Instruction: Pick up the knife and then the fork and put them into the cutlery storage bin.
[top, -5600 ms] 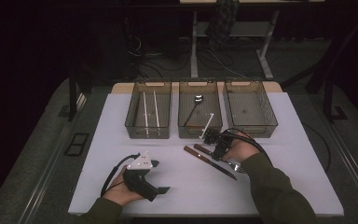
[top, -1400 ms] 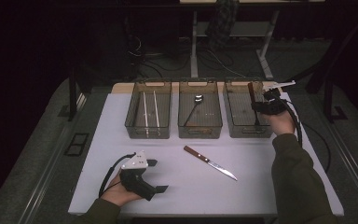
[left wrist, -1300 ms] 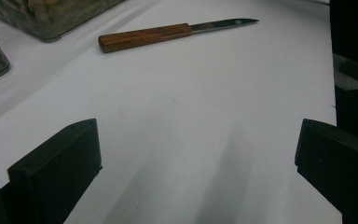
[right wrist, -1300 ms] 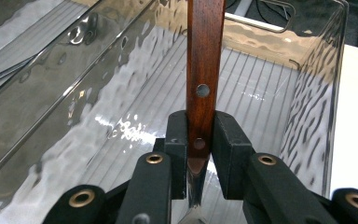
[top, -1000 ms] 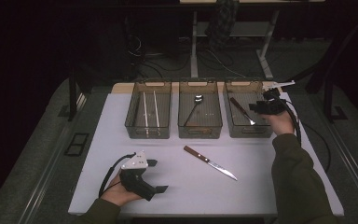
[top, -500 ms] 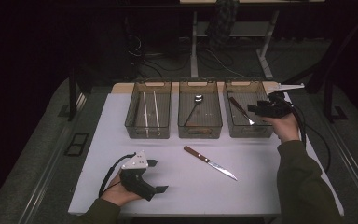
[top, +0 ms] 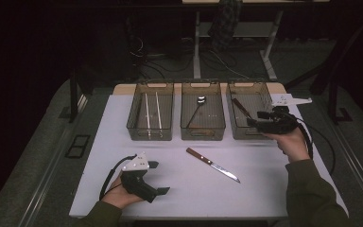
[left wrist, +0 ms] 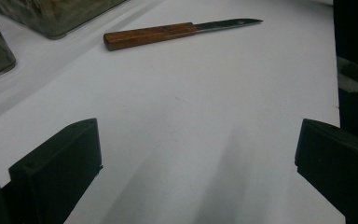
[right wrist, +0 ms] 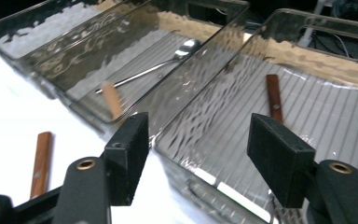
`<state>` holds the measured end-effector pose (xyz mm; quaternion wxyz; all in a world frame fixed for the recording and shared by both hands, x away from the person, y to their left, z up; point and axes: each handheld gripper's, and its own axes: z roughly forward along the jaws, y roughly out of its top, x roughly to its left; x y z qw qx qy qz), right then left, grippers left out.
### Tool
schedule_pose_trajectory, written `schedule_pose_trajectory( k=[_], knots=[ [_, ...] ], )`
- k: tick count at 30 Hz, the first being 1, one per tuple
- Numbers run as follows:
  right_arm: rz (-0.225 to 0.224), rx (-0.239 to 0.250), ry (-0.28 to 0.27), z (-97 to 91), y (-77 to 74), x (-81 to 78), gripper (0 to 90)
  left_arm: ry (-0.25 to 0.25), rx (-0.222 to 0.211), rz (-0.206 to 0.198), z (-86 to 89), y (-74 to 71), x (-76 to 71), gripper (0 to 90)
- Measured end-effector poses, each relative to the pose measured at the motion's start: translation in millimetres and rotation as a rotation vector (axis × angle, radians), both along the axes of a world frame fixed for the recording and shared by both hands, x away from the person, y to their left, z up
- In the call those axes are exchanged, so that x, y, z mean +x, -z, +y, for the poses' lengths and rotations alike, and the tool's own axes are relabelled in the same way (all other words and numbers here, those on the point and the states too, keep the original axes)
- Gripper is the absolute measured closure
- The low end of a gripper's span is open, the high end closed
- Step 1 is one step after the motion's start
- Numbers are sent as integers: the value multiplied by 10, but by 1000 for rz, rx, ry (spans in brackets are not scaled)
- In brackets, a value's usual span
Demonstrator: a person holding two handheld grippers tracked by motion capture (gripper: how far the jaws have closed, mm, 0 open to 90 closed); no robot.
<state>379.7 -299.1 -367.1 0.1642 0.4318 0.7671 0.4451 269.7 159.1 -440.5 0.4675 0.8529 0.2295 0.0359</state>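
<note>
The right gripper [top: 254, 119] has just let go of a wooden-handled knife [top: 240, 106] into the right bin [top: 264, 89], the one at two o'clock on the table [top: 264, 189]; a second and a half ago that knife stood upright between its jaws over the bin, and now it lies slanted on the bin floor while the jaws, which have just been opening, stand moderately apart with nothing between them. In the right gripper view the dropped knife's handle [right wrist: 274, 98] shows on the ribbed floor beyond the jaws. I judge that one sorting step is done, and the hand is drawing back from the bin (towards three o'clock). The second knife [top: 212, 164] lies loose at the table's centre, handle towards eleven o'clock, blade towards five; the left gripper view shows it [left wrist: 168, 33] well ahead of the left gripper [top: 157, 177], which rests at seven o'clock with jaws wide and empty and has kept its place. That knife looks like the next thing to go. The middle bin [top: 203, 85] holds a spoon [top: 196, 109], the left bin [top: 150, 86] two thin pale sticks [top: 152, 109]. Hard to read: the dropped knife's blade is lost against the dark bin wall and behind the gripper.
</note>
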Motion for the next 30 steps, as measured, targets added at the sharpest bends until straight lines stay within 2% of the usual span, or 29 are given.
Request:
schedule_pose_trajectory(
  k=[6, 9, 11, 14, 18, 22, 30],
  knots=[
    [-1, 13, -46, 32, 102, -176, 352, -11, -2, 0, 18, 12, 10, 0],
    [-7, 5, -73, 53, 134, -256, 342, -21, 3, -2, 35, 21, 25, 0],
    [-7, 23, -93, 70, 141, -303, 335, -28, -2, 6, 46, 27, 41, 0],
    [-7, 19, -125, 119, 149, -355, 327, -40, -6, 21, 52, 39, 66, 0],
    [-7, 15, -163, 215, 175, -399, 311, -54, 2, 23, 56, 38, 68, 0],
    [-8, -9, -194, 328, 198, -417, 298, -41, 9, 12, 33, 35, 59, 0],
    [7, -21, -231, 494, 260, -434, 299, -26, 12, 10, 0, 32, 41, 0]
  ],
)
